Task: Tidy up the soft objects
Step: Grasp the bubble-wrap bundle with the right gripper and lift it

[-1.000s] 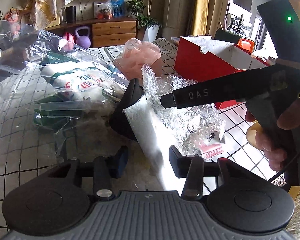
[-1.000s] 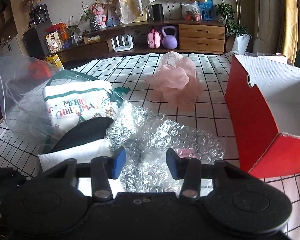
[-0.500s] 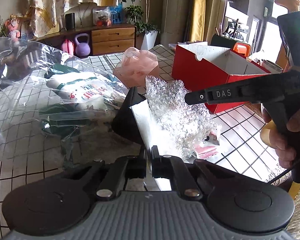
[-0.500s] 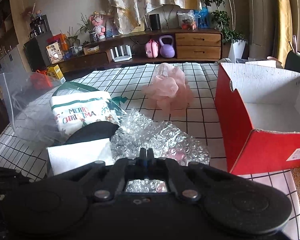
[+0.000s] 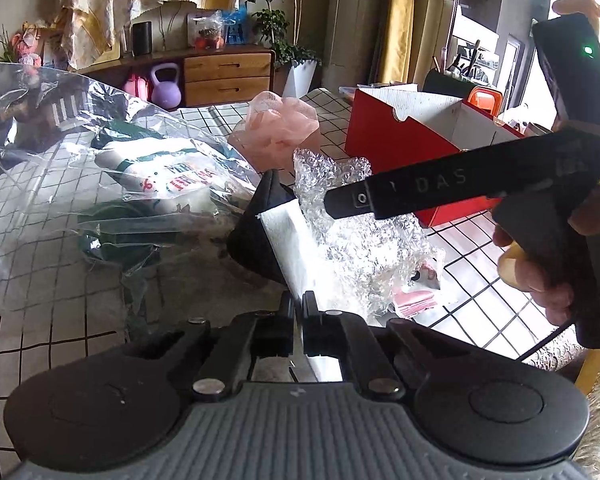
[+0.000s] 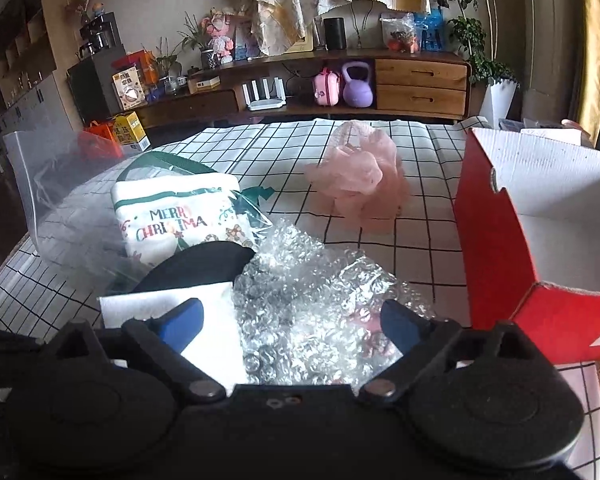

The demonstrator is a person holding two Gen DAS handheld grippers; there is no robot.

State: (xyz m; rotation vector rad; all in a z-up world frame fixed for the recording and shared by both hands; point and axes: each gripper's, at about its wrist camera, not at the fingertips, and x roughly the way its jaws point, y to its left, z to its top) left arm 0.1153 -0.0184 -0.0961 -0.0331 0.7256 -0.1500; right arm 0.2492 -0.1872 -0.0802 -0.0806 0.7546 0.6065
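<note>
Two grippers at work. My left gripper (image 5: 299, 312) is clamped on the near edge of the white sheet (image 5: 296, 240). My right gripper (image 6: 290, 320) is opening wide over the bubble wrap (image 6: 300, 300), gripping nothing. Risk: the sheet tears or slips free if I tug, since the wrap and black pad (image 6: 196, 264) overlap it.

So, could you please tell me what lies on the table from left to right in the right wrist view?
Clear plastic bag → Merry Christmas pouch → bubble wrap → pink mesh puff → red box.
</note>
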